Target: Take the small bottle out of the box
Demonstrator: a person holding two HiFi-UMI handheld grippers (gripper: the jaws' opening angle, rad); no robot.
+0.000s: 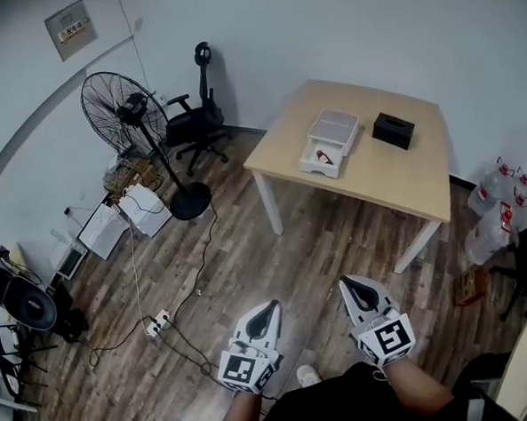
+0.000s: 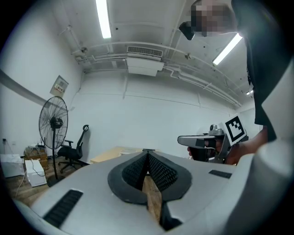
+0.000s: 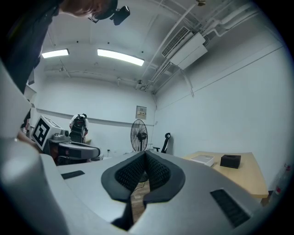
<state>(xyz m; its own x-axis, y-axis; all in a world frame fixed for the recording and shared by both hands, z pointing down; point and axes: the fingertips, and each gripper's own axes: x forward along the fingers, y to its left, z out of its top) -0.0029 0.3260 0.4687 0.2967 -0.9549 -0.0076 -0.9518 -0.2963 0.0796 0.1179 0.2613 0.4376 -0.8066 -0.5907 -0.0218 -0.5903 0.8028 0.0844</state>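
Observation:
A white box [image 1: 330, 142] lies on the wooden table [image 1: 404, 179] across the room, with something red showing in its open front end. I cannot make out a small bottle from here. Both grippers hang low over the floor, far short of the table. My left gripper [image 1: 271, 306] is shut with nothing in it, its jaws meeting at the tip [image 2: 148, 151]. My right gripper [image 1: 347, 284] is shut and empty too, its jaws closed together [image 3: 145, 153]. The box [image 3: 202, 159] shows small and far off in the right gripper view.
A black box [image 1: 394, 129] sits on the table beside the white one. A standing fan [image 1: 124, 111] and a black office chair [image 1: 196, 120] stand to the left of the table. Cables and a power strip [image 1: 156, 324] lie on the wood floor. Water jugs [image 1: 496, 202] stand at right.

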